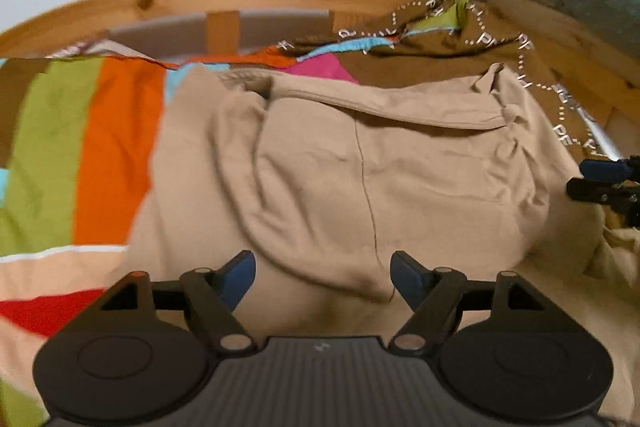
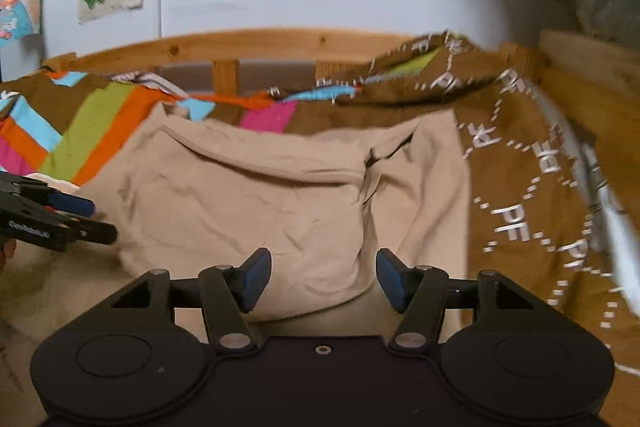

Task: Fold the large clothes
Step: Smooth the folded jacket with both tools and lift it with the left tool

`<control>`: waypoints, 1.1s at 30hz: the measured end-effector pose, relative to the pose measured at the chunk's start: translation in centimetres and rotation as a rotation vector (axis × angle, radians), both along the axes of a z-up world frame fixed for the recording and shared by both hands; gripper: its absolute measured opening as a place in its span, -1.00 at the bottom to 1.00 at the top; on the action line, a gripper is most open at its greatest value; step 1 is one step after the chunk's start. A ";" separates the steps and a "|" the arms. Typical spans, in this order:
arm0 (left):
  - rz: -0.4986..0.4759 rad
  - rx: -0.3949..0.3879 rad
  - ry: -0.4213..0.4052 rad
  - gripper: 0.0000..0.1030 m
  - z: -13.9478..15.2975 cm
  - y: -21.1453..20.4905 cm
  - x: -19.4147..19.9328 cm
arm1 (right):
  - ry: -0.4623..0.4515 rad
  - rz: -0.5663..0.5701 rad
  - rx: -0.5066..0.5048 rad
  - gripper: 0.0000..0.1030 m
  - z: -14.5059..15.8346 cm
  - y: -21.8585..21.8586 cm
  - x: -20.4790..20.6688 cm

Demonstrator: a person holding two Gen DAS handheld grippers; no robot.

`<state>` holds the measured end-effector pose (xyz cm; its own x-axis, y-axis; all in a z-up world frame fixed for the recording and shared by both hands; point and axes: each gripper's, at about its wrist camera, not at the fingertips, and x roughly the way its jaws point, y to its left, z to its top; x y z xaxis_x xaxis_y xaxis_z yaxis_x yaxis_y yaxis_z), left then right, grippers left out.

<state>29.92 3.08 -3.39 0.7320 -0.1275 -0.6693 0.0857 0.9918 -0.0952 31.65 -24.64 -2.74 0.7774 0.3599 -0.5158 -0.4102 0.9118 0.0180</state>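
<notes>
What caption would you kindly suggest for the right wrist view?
Open right hand-held gripper poised over a rumpled beige garment on a colourful striped bedspread.

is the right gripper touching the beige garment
Cannot tell. In the right wrist view the right gripper is open over the beige garment, with nothing between the fingers, but neither view shows contact or a gap plainly.

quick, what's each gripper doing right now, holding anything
left gripper: open, holding nothing, above the beige garment.
right gripper: open, holding nothing, fingers apart over the same garment.
</notes>
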 end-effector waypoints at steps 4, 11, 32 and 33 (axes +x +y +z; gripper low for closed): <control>0.030 -0.027 -0.018 0.76 1.9 1.7 -3.8 | -0.020 -0.015 0.025 0.39 2.0 -0.9 -3.8; 0.027 0.020 -0.052 0.98 4.6 2.6 -11.8 | -0.006 -0.003 -0.003 0.64 4.4 -1.3 -11.8; -0.132 0.205 0.237 0.99 1.9 -1.1 -22.8 | 0.097 0.180 -0.424 0.95 -5.9 7.1 -25.2; -0.141 0.237 0.211 0.99 1.7 -1.3 -22.8 | 0.081 0.185 -0.448 0.98 -6.4 7.5 -25.0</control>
